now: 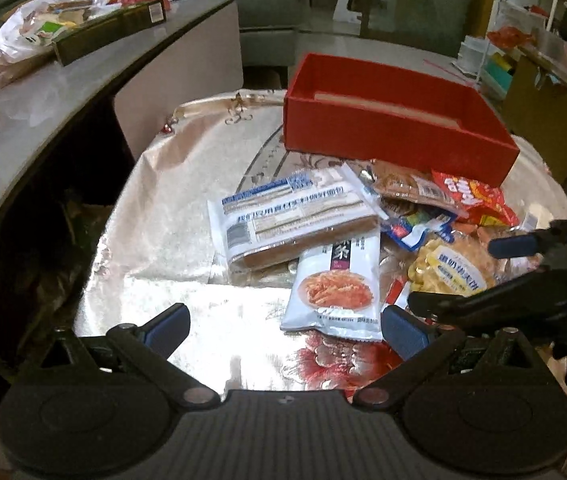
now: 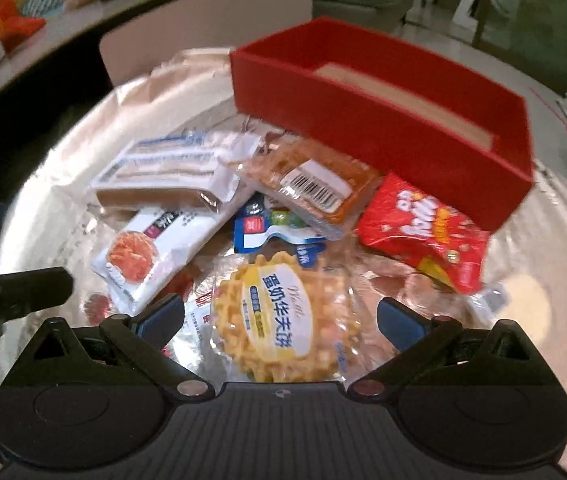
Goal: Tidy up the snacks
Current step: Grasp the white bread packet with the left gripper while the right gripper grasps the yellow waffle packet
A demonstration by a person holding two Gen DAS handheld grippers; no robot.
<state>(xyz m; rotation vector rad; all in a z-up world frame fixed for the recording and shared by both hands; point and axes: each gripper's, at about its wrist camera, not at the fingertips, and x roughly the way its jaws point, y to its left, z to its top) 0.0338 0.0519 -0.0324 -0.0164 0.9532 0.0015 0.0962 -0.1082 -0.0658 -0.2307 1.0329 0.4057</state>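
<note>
On the shiny cloth-covered round table (image 1: 171, 184), red box (image 2: 383, 120) is the landmark, open-topped, nothing seen inside from here, sitting at the far side. Snack heap lies just in front of its near wall, none boxed yet. Largest item: flat white-and-blue biscuit pack (image 1: 291, 216), front-left of the box, looks stiff, likely easiest taken by a long edge. White pouch (image 1: 335, 288) with an orange picture lies nearer than it, partly tucked under its edge; soft, slick film, best pinched at a sealed end. Clear cake pack (image 2: 315, 184) with a barcode touches the box's front wall, probably crushable. Red bag (image 2: 427, 232) at the box's front-right corner, puffy and light. Waffle (image 2: 279, 320) in clear wrap, nearest of all, looks brittle; grip the wrapper margin, not the waffle. Small blue-and-white sachet (image 2: 267, 228) is wedged among the others. Right gripper (image 2: 279, 320) hangs spread wide above the waffle, holding nothing. Left gripper (image 1: 285, 328) also spread and empty, over the pouch's near end. Overlapping packs and the two grippers close together may hinder a clean pick.
</note>
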